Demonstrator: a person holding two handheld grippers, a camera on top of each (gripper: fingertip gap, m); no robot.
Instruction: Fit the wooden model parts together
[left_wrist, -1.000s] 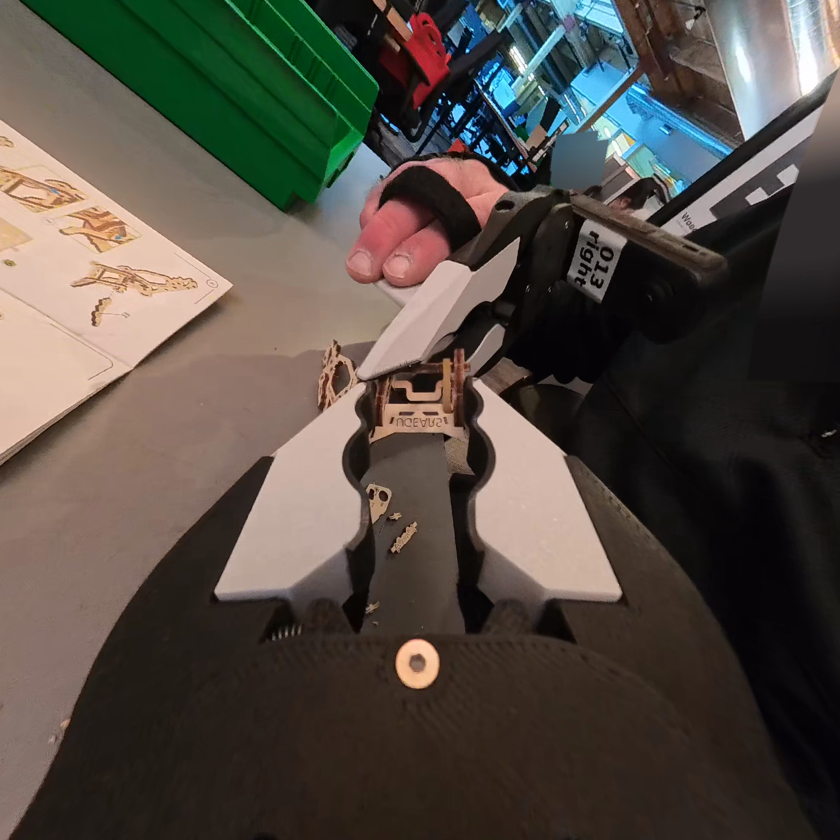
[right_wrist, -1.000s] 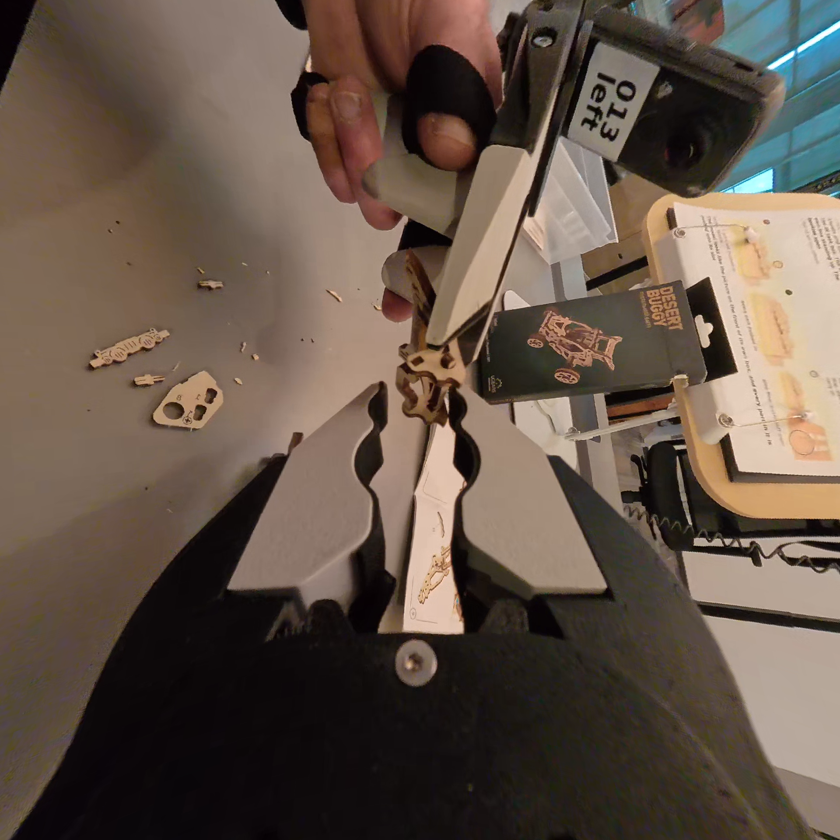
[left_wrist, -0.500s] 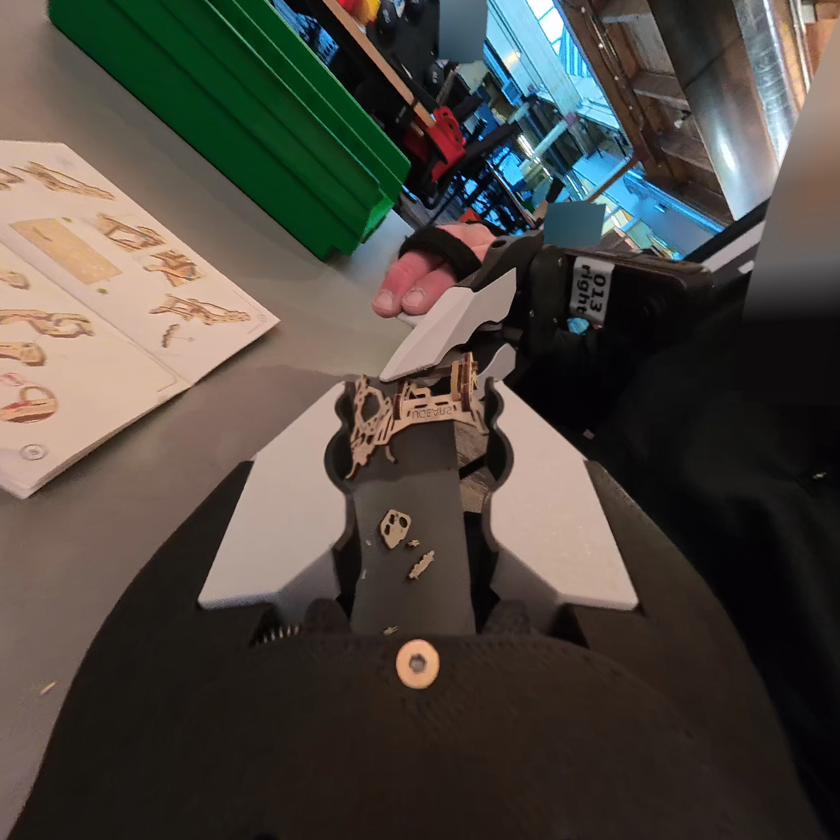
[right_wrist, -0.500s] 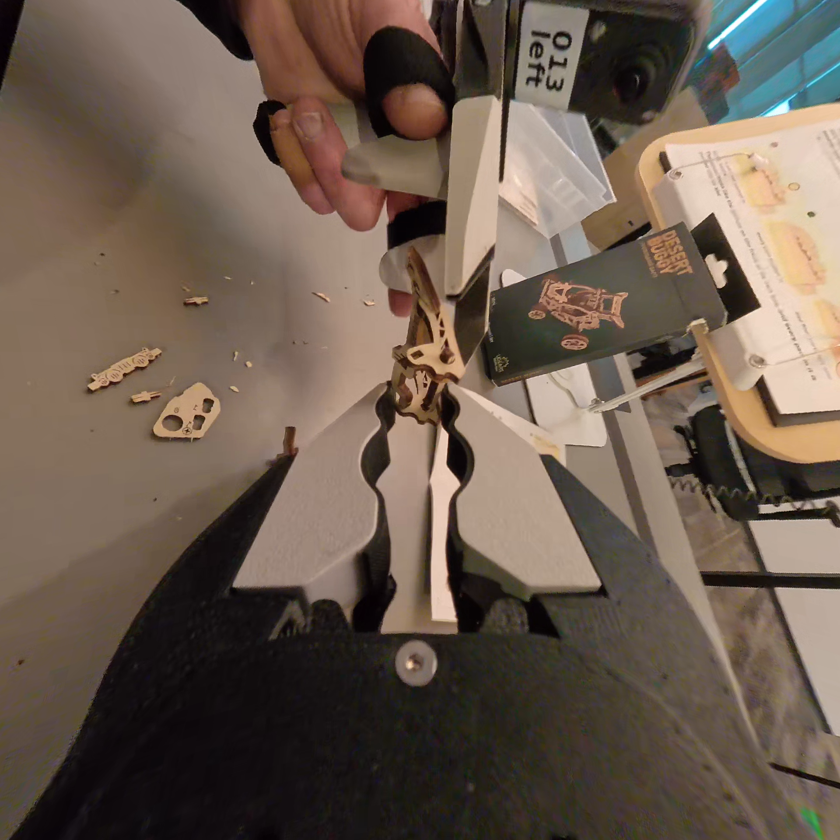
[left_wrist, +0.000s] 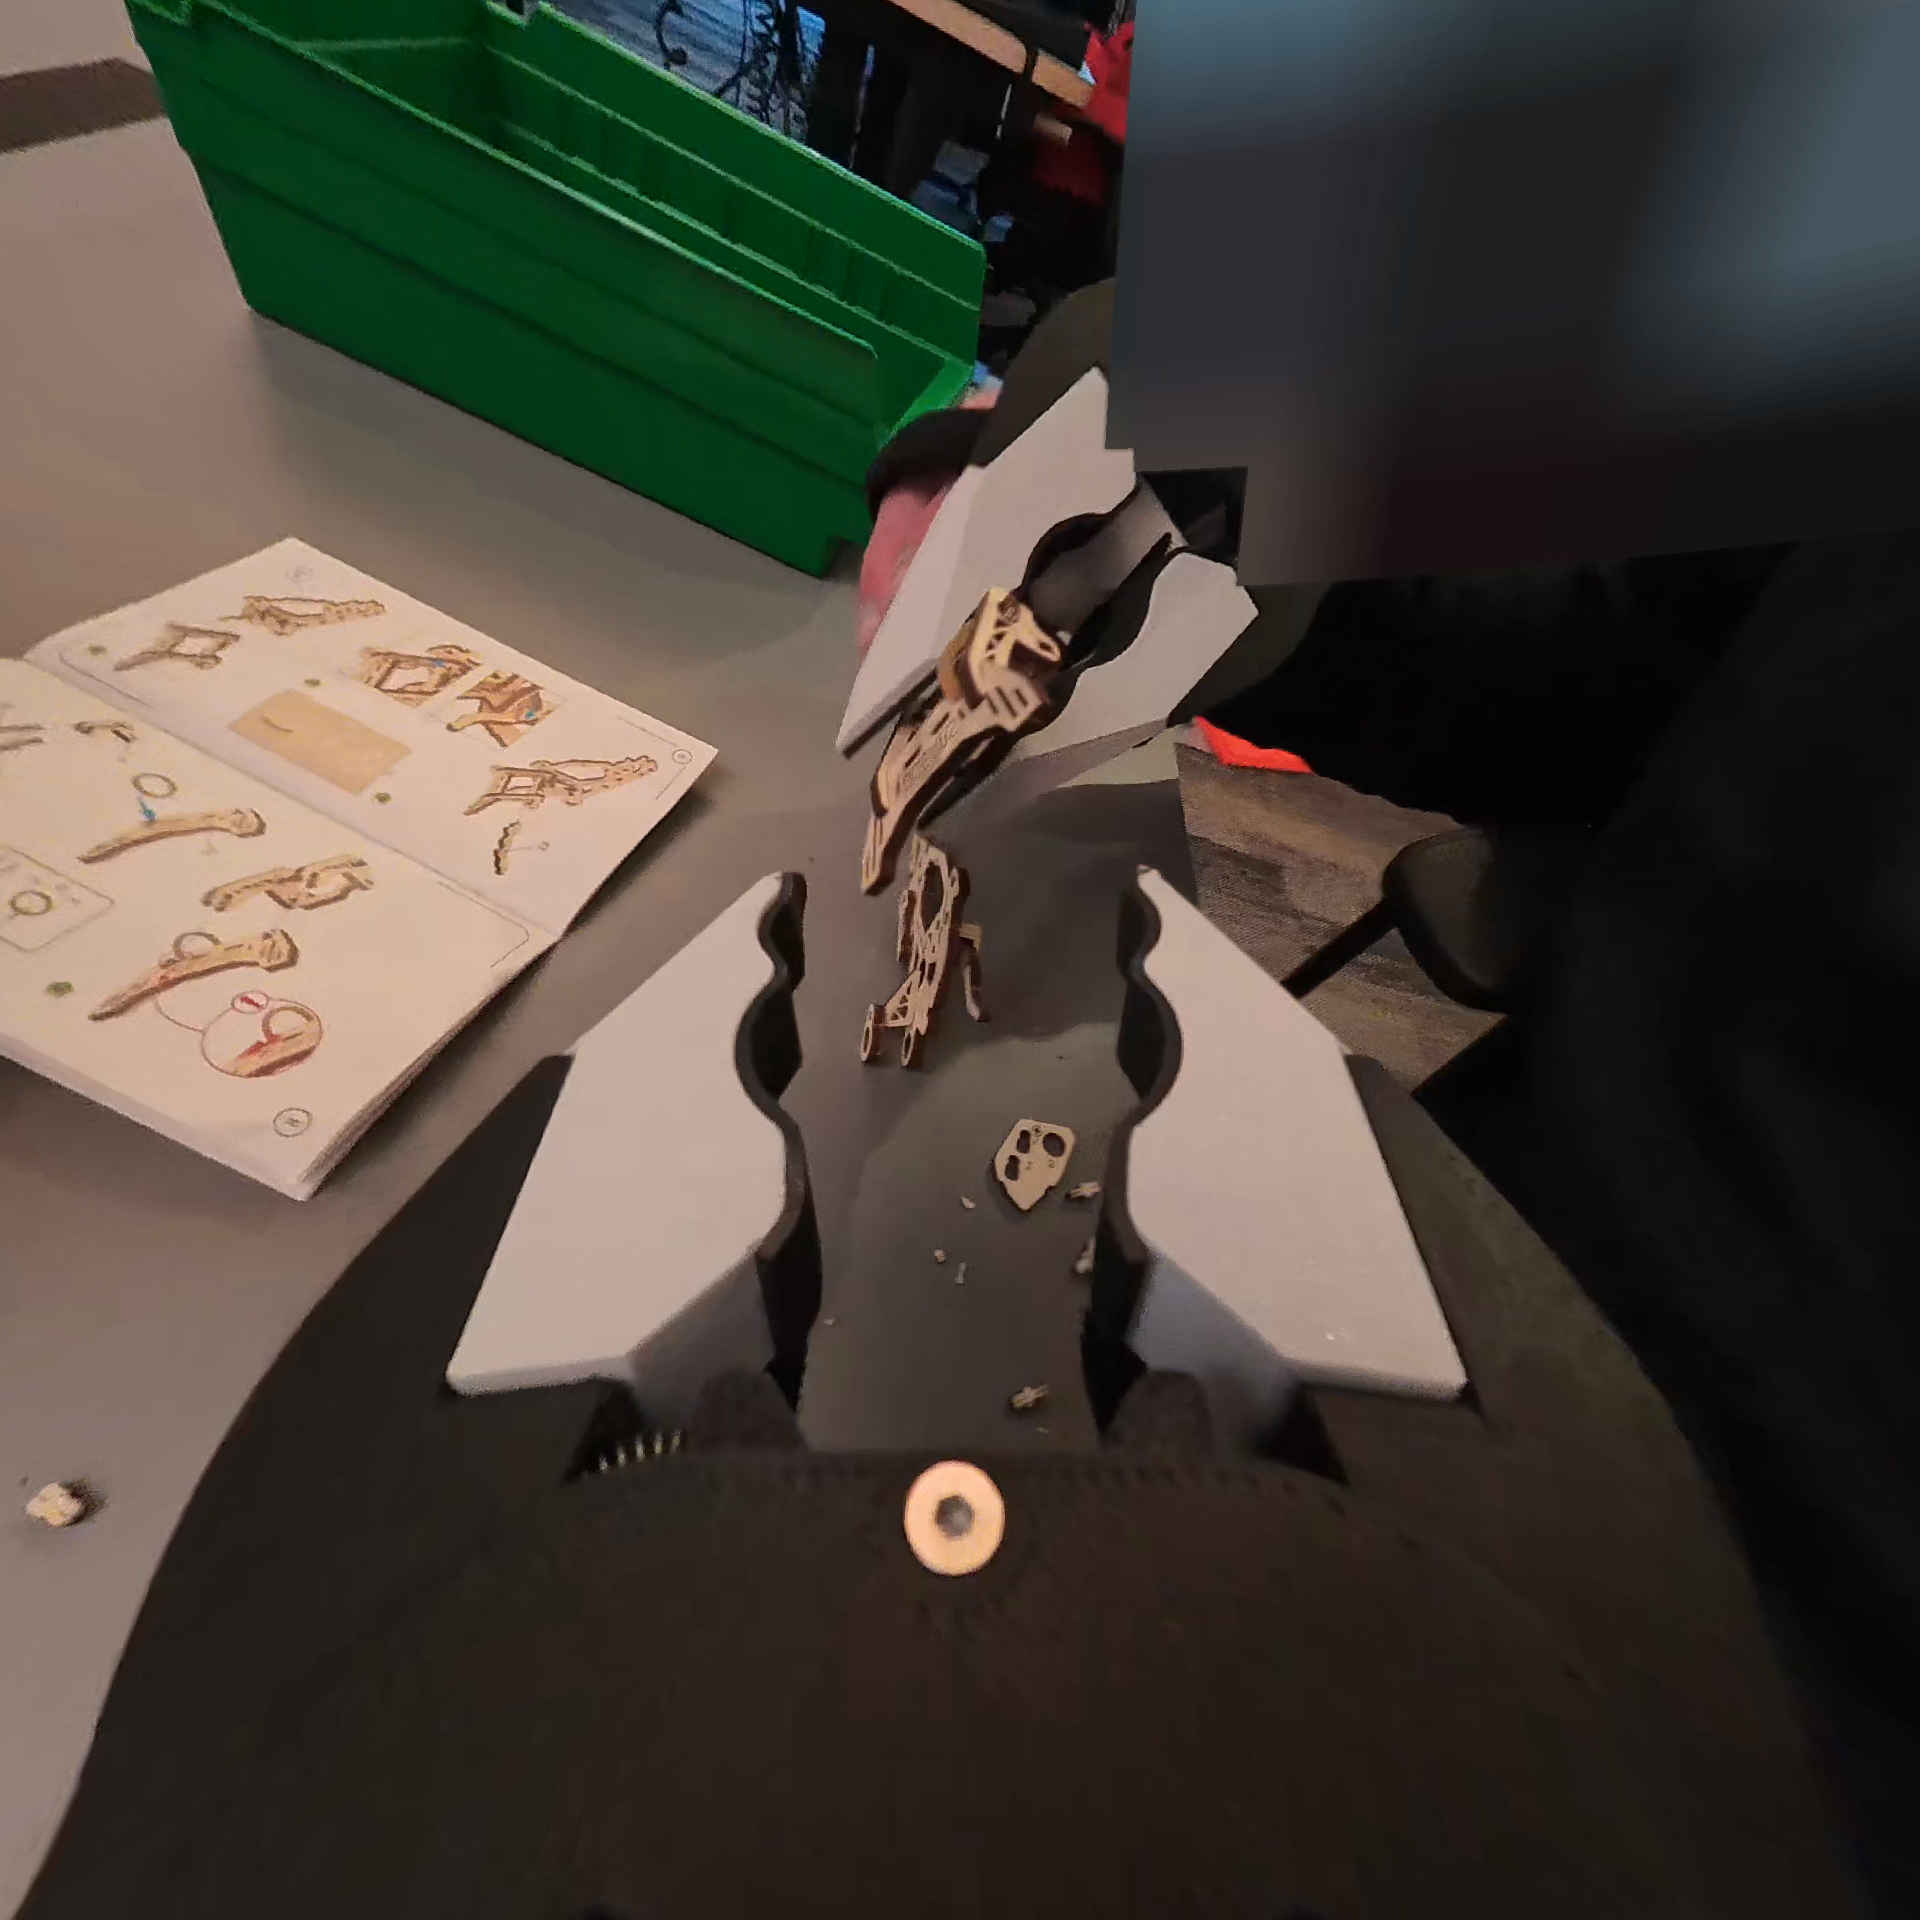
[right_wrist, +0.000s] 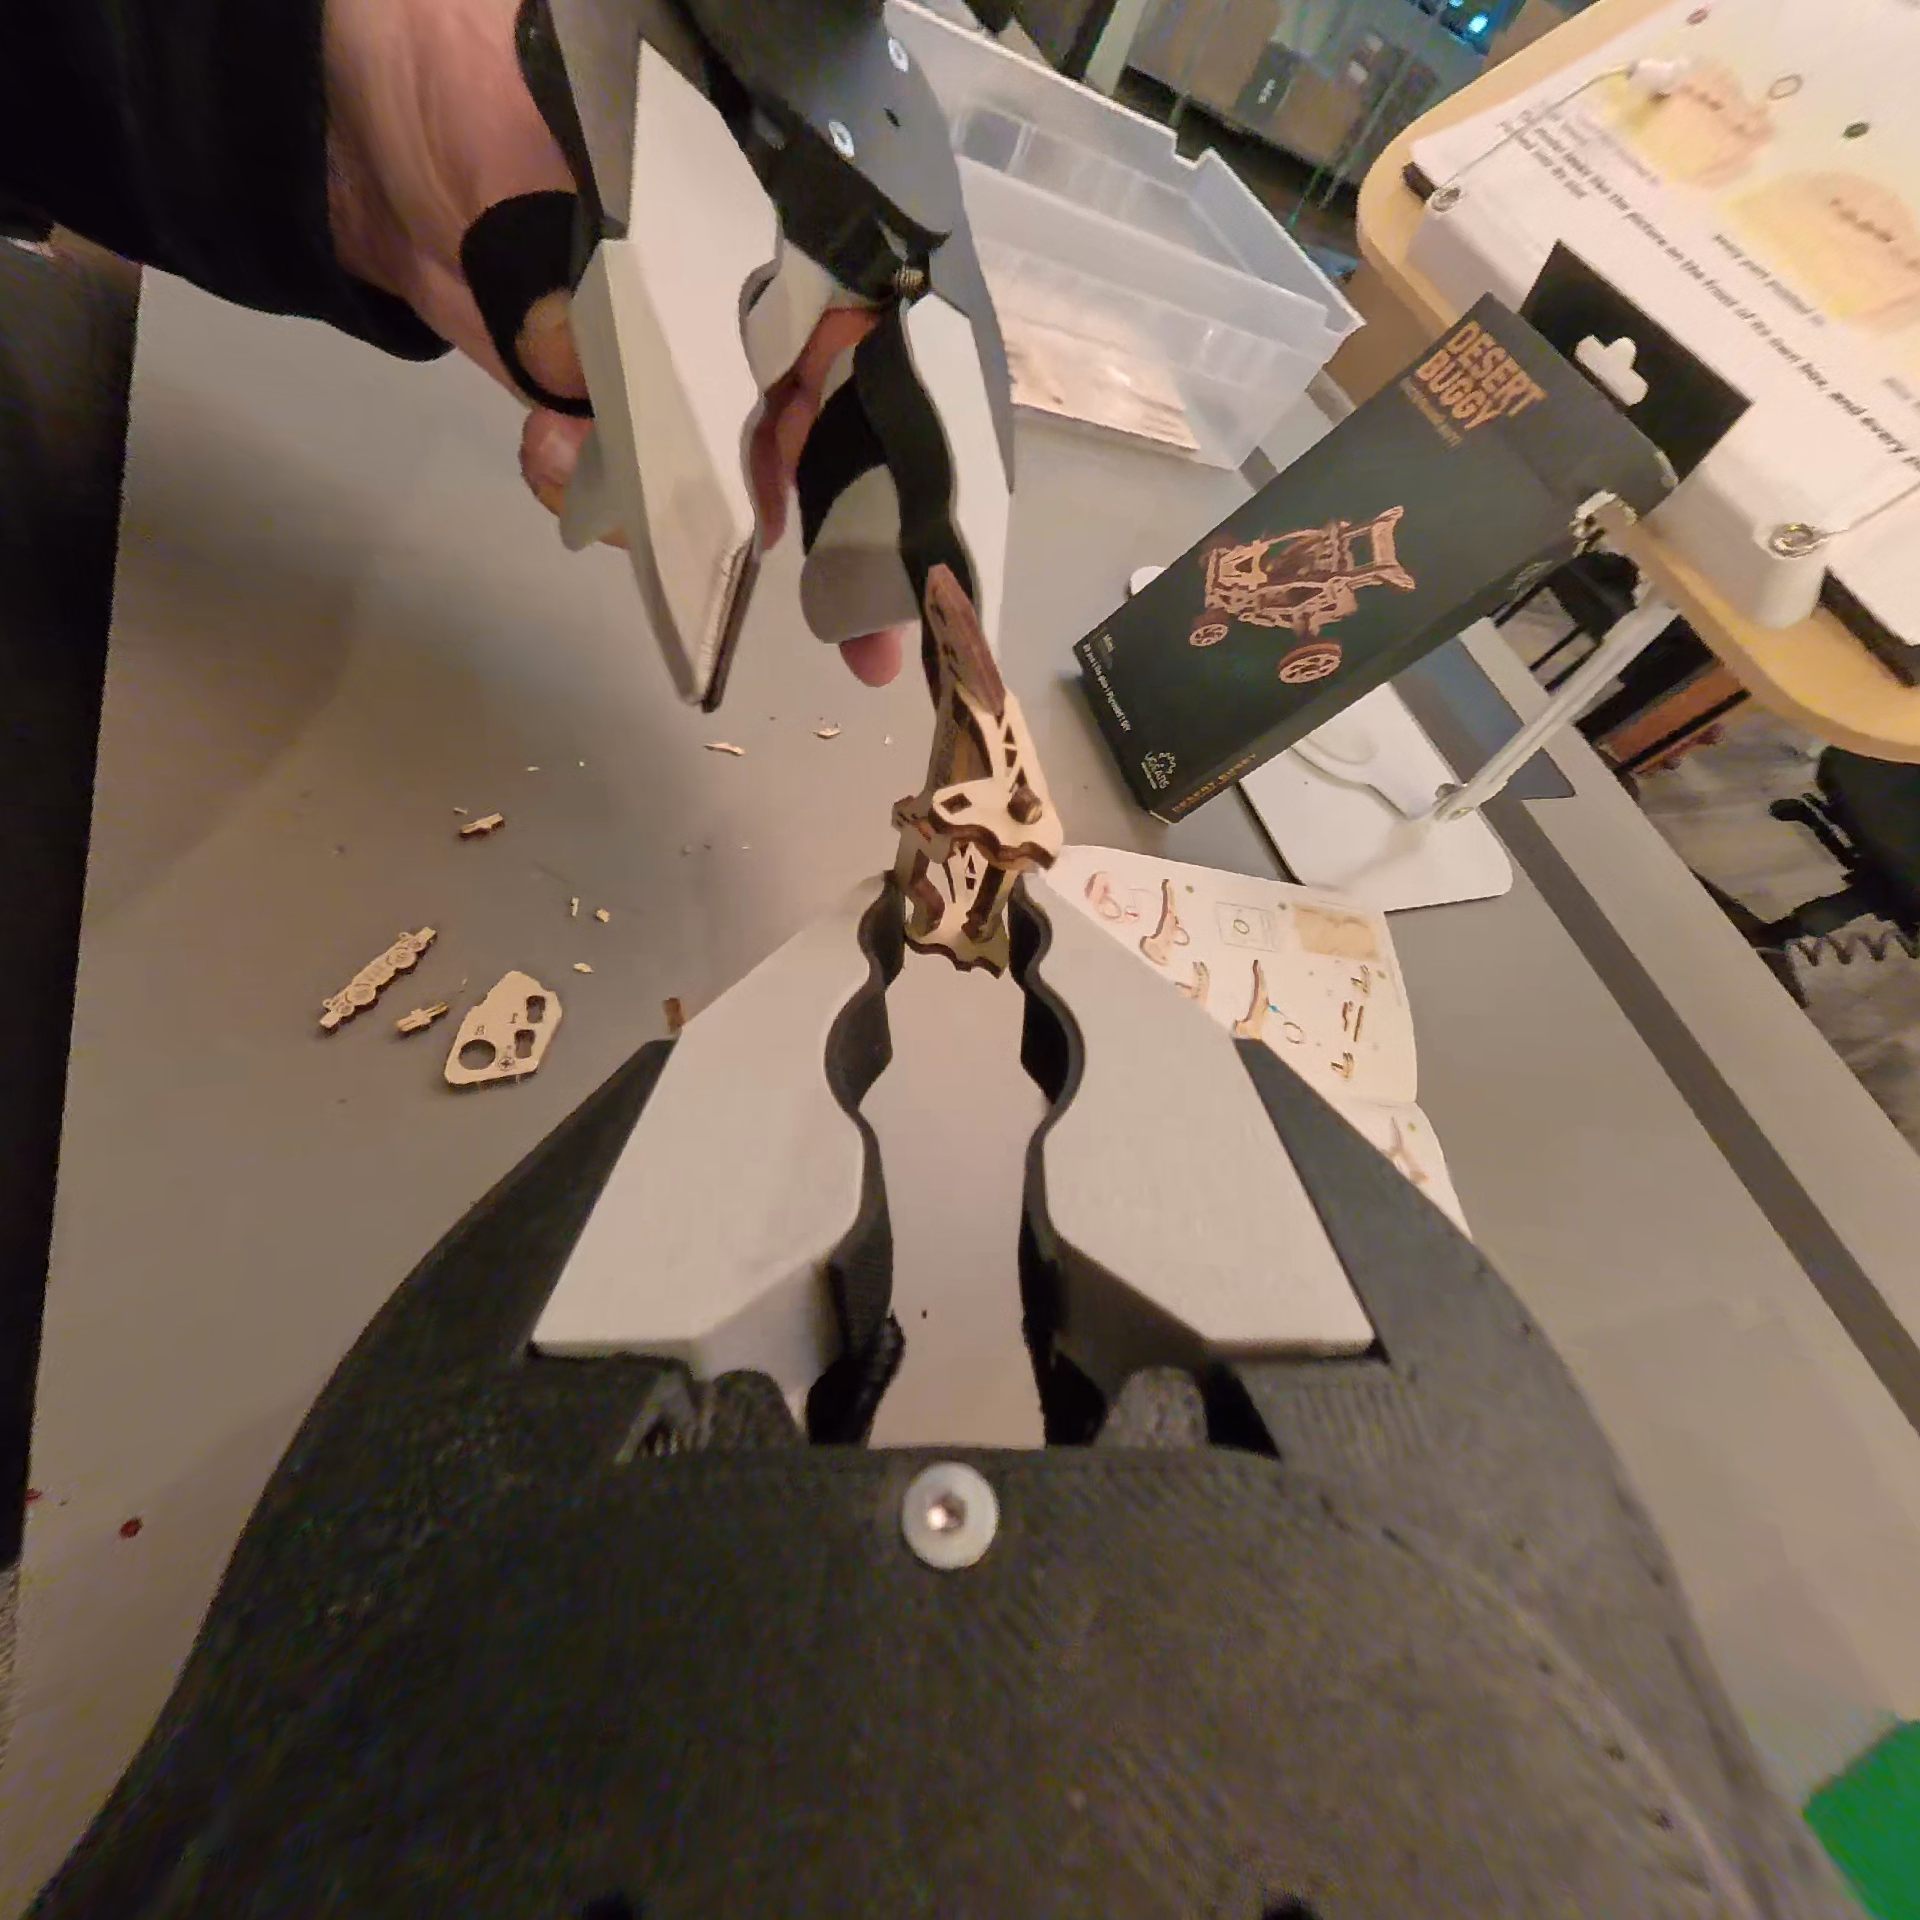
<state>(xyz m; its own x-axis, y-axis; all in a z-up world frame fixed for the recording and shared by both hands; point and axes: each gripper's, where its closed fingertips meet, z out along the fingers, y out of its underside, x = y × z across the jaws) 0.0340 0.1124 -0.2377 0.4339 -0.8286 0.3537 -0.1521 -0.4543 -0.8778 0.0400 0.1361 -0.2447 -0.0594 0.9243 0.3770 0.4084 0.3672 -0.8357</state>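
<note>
My right gripper (right_wrist: 951, 914) is pinched on the wooden model assembly (right_wrist: 971, 821), gripping its lower end at the very fingertips, so the piece rises off the grey table (right_wrist: 260, 727) toward my left gripper (right_wrist: 831, 582). The left gripper's jaws stand wide apart and grip nothing; in the right wrist view the model's top end lies against one left finger (right_wrist: 966, 416). In the left wrist view a second lattice piece (left_wrist: 928, 951) shows below the held assembly; I cannot tell whether it hangs or rests on the table.

Only the left wrist view shows the green bin (left_wrist: 561, 239). Only the right wrist view shows the dark kit box (right_wrist: 1382, 582) clipped on a stand and the clear tray (right_wrist: 1122, 260). Both views show the open instruction booklet (left_wrist: 312, 831) and loose wooden offcuts (right_wrist: 504, 1029).

The box, the booklet and a clipped sheet carry print.
</note>
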